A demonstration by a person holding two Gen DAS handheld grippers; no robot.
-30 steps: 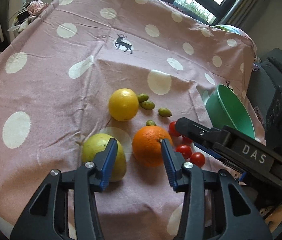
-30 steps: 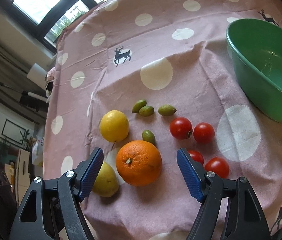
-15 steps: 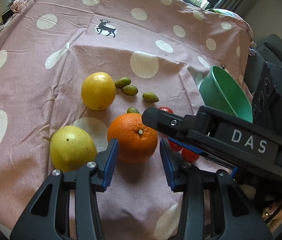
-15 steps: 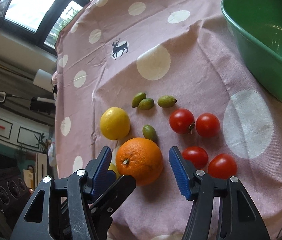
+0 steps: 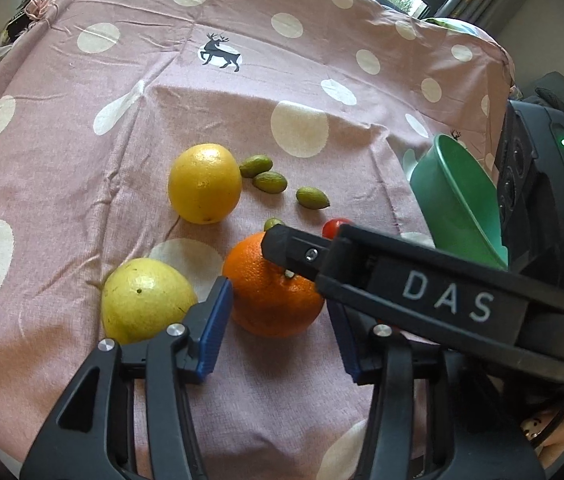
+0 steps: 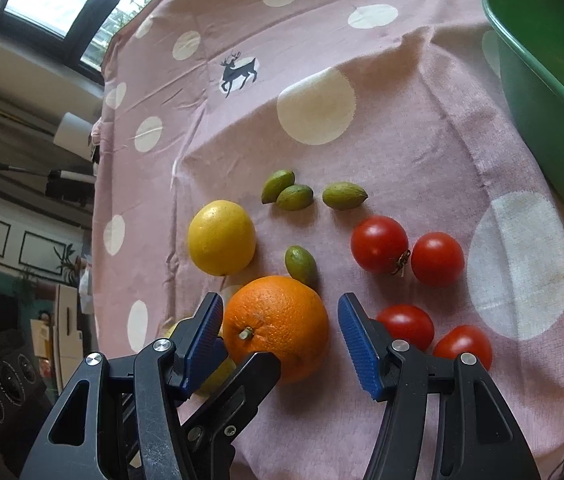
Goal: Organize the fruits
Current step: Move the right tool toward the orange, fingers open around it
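An orange (image 5: 270,292) (image 6: 278,324) lies on the pink dotted cloth. My left gripper (image 5: 278,320) is open, its blue pads on either side of the orange's near half. My right gripper (image 6: 280,340) is also open and straddles the same orange; its black body (image 5: 421,292) crosses the left wrist view over the orange. A yellow lemon (image 5: 204,182) (image 6: 221,237) lies behind, a pale yellow-green fruit (image 5: 146,300) to the left. Several small green fruits (image 6: 293,197) and several red tomatoes (image 6: 379,244) lie nearby.
A green bowl (image 6: 541,80) (image 5: 461,204) stands at the right on the cloth. Black equipment (image 5: 541,184) sits past the table's right edge. The cloth (image 5: 82,120) stretches far back to the window.
Both grippers have moved forward and down onto the orange. The right gripper's jaws have narrowed around it, and its body now covers more of the left view.
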